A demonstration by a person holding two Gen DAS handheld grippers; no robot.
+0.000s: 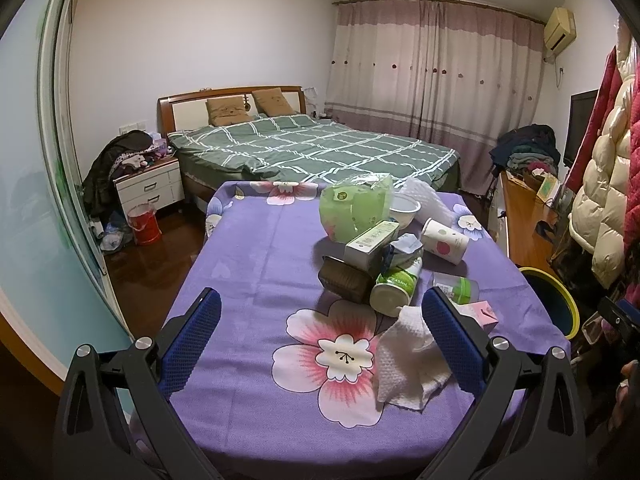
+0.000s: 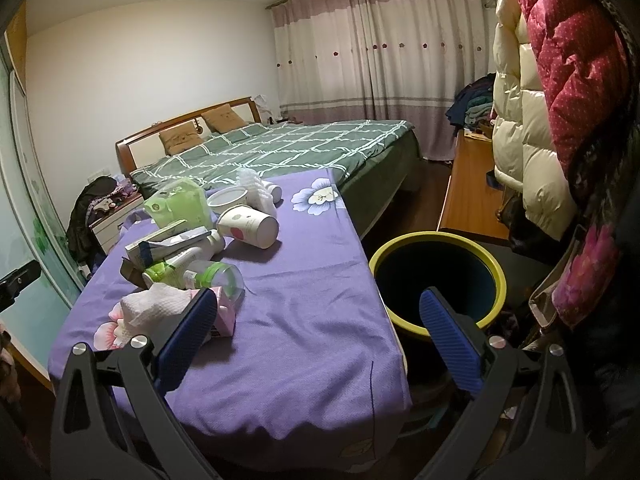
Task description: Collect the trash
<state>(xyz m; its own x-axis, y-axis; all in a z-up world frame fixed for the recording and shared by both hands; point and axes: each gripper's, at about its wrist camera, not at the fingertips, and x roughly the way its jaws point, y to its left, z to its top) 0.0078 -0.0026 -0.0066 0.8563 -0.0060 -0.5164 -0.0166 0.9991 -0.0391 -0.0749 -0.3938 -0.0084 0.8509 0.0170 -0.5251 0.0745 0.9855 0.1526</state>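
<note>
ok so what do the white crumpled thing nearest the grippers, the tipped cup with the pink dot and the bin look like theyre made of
The white crumpled wad looks like paper towel: matte, with an embossed dimple texture and soft folds. The tipped cup seems to be printed paper, matte with a rolled rim, lying on its side. The bin looks like smooth plastic, with a slightly glossy yellow-green rim and dark inside, though the material is less certain.

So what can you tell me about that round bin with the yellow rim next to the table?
The round bin with the yellow-green rim stands upright on the floor, close beside the right edge of the table with the purple flowered cloth. Its outer wall looks yellow-green, its inside dark blue. The part of the inside that shows holds nothing visible; the bottom is hidden. A wooden bench sits just behind it. Whether it touches the table cannot be told.
</note>
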